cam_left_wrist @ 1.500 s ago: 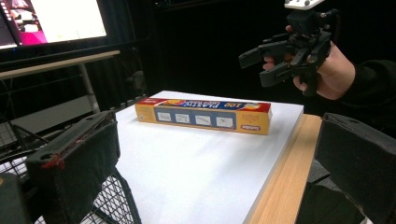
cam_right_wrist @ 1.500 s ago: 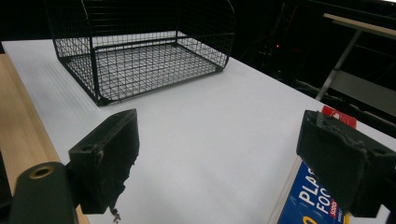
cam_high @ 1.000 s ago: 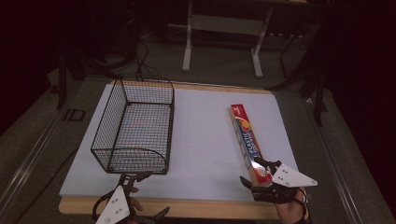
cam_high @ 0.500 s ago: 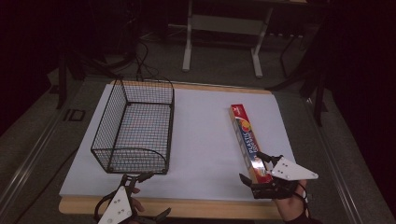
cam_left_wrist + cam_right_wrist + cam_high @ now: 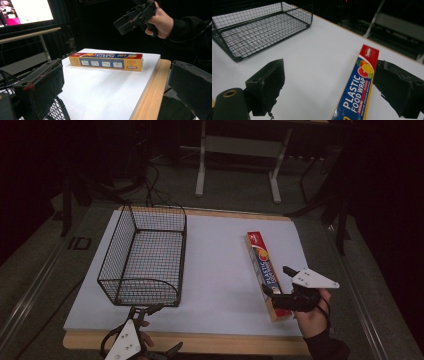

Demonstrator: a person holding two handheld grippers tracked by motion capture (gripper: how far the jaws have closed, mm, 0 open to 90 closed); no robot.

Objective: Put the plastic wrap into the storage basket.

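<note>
Both jaws wide open, nothing held; plastic wrap box lies flat at 3 o'clock on the surface.

Your right gripper point(image 5: 280, 281) hangs over the near end of the plastic wrap box point(image 5: 266, 268), jaws spread apart and empty, the box between them in the right gripper view point(image 5: 358, 97). Your left gripper point(image 5: 144, 309) sits at 7 o'clock by the near edge, jaws spread, empty, just beside the wire basket point(image 5: 144, 255) near wall. Basket stands at 9 o'clock, well apart from the box. White surface point(image 5: 220, 270) carries both; in the left gripper view your right hand point(image 5: 160, 21) is raised above the box point(image 5: 106, 61).
</note>
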